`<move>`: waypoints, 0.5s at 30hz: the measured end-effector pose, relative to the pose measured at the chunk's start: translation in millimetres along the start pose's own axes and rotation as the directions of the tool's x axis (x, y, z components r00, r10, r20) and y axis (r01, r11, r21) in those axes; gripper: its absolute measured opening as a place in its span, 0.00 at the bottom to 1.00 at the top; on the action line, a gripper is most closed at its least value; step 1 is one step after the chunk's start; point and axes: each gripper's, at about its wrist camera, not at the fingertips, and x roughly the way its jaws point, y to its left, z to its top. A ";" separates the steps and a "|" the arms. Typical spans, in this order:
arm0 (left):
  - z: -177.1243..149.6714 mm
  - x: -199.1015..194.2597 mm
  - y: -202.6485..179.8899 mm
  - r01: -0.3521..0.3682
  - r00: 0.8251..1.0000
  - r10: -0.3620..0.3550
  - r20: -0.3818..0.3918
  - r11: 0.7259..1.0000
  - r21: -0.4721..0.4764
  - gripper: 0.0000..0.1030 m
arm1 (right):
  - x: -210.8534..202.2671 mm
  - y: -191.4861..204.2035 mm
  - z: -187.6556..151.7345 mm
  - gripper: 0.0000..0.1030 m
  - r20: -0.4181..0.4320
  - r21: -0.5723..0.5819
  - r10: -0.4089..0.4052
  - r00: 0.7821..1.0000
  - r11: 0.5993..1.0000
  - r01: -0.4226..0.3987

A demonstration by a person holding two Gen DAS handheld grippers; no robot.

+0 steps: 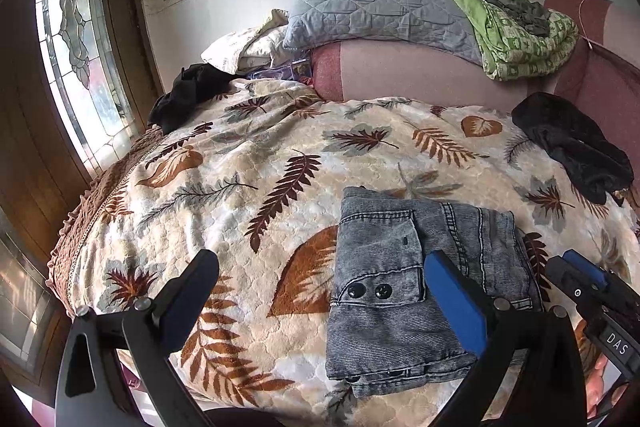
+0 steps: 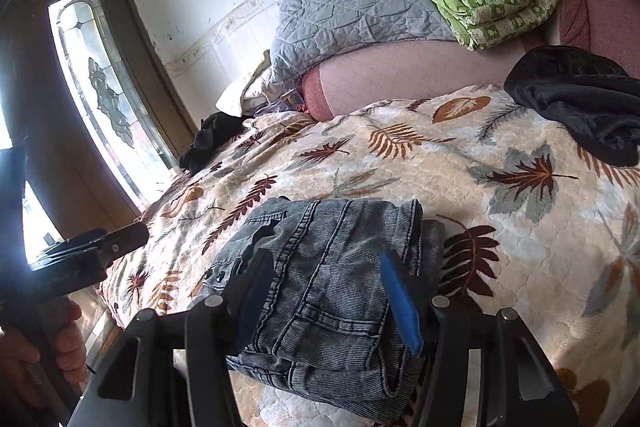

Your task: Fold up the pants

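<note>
Folded jeans (image 2: 320, 287) lying near the bed's (image 1: 240, 187) front edge, right gripper (image 2: 328, 291) half-open astride them, pads apparently clear; left gripper (image 1: 320, 291) wide open, empty, one finger over the cloth. Best to press down evenly, smooth the top layer, keep edges squared. Hard to tell pad contact; lower layers hidden.

My right gripper (image 2: 330, 301) straddling the folded grey-blue denim pants (image 2: 320, 291), jaws half apart, pants lying on the cream leaf-patterned plush blanket (image 2: 500, 247), crumpled black garment (image 2: 580, 103) far right, my left gripper (image 2: 86, 251) at left edge
</note>
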 end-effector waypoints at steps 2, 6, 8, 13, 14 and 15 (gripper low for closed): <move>-0.4 1.4 0.1 0.000 1.000 0.000 -0.002 1.000 0.000 1.00 | 1.8 0.9 -0.1 0.58 -0.004 -0.003 -0.001 1.000 1.000 0.001; -0.7 4.8 0.7 0.004 1.000 -0.004 -0.012 1.000 -0.004 1.00 | 3.7 1.0 -0.1 0.58 -0.008 -0.003 0.000 1.000 1.000 0.000; -1.1 6.2 0.9 0.005 1.000 -0.005 -0.015 1.000 -0.005 1.00 | 3.8 1.1 0.0 0.58 -0.007 -0.004 0.000 1.000 1.000 0.000; -1.3 8.6 1.2 0.006 1.000 -0.006 -0.019 1.000 -0.005 1.00 | 6.0 1.6 -0.6 0.58 -0.016 -0.008 -0.003 1.000 1.000 0.003; -1.3 9.1 1.3 0.005 1.000 -0.005 -0.020 1.000 -0.005 1.00 | 6.2 1.6 -0.6 0.58 -0.016 -0.008 -0.004 1.000 1.000 0.003; -1.3 9.2 1.2 0.004 1.000 -0.004 -0.021 1.000 -0.004 1.00 | 6.4 1.5 -0.5 0.58 -0.017 -0.008 -0.003 1.000 1.000 0.003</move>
